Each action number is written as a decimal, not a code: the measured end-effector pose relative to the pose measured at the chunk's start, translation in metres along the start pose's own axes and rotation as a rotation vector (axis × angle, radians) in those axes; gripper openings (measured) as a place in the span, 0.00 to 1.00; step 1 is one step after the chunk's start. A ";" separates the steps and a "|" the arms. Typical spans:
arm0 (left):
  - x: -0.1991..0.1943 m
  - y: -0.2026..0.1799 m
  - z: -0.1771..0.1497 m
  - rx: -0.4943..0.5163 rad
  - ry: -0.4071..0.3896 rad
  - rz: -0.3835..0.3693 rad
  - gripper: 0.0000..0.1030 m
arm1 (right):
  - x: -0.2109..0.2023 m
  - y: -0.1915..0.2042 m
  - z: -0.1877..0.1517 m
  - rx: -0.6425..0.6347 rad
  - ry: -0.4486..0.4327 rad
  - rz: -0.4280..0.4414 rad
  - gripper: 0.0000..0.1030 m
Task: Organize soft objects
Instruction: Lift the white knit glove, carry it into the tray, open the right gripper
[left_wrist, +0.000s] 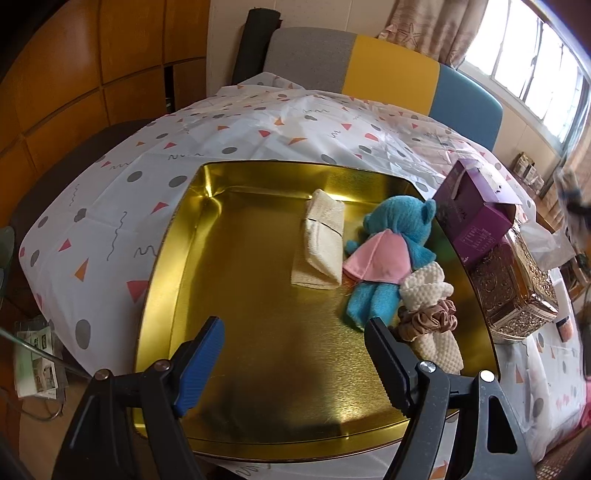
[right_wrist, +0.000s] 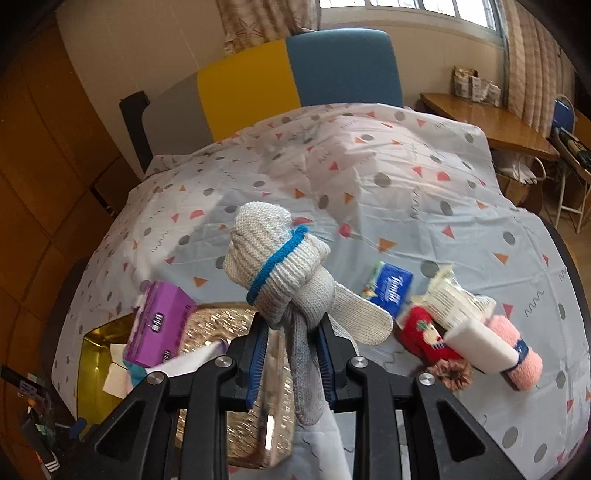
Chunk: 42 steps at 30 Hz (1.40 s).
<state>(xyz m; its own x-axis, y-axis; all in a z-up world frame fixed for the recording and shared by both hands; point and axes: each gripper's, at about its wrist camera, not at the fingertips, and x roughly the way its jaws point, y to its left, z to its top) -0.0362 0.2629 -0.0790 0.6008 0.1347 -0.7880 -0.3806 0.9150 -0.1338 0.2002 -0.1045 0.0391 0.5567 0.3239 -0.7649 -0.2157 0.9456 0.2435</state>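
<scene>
Gold tin tray (left_wrist: 177, 236) holds five soft items: one folded cream cloth (left_wrist: 321, 240), one blue plush bear (left_wrist: 391, 254), one pink cloth (left_wrist: 373, 262) lying on it, one white knit roll (left_wrist: 428, 291), one brown scrunchie (left_wrist: 428, 319). Left gripper (left_wrist: 295, 354) over the tray, jaws wide apart, nothing between them. Right gripper (right_wrist: 291, 354) clamped on one bundled grey knit glove (right_wrist: 280, 266) with blue trim, held above the tablecloth (right_wrist: 369, 184). Beside the tray: one purple box (left_wrist: 476, 218), one ornate gold box (left_wrist: 513, 288).

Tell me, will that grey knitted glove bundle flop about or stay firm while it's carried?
Probably both: the grey glove bundle looks knotted into a firm lump above the right gripper, while loose fingers dangle below and would likely swing. Being knit, it seems light and unlikely to slip.
</scene>
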 end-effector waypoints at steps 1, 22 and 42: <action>-0.001 0.002 0.000 -0.004 -0.001 0.001 0.76 | 0.000 0.014 0.006 -0.020 -0.007 0.011 0.24; -0.019 0.058 0.001 -0.152 -0.066 0.085 0.81 | 0.053 0.263 -0.155 -0.705 0.283 0.310 0.24; -0.021 0.036 -0.001 -0.078 -0.065 0.089 0.81 | 0.080 0.231 -0.205 -0.697 0.390 0.341 0.40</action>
<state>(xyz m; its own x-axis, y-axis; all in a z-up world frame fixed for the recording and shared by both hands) -0.0627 0.2926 -0.0679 0.6059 0.2406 -0.7583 -0.4862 0.8665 -0.1136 0.0307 0.1343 -0.0882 0.0849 0.4319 -0.8979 -0.8342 0.5237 0.1730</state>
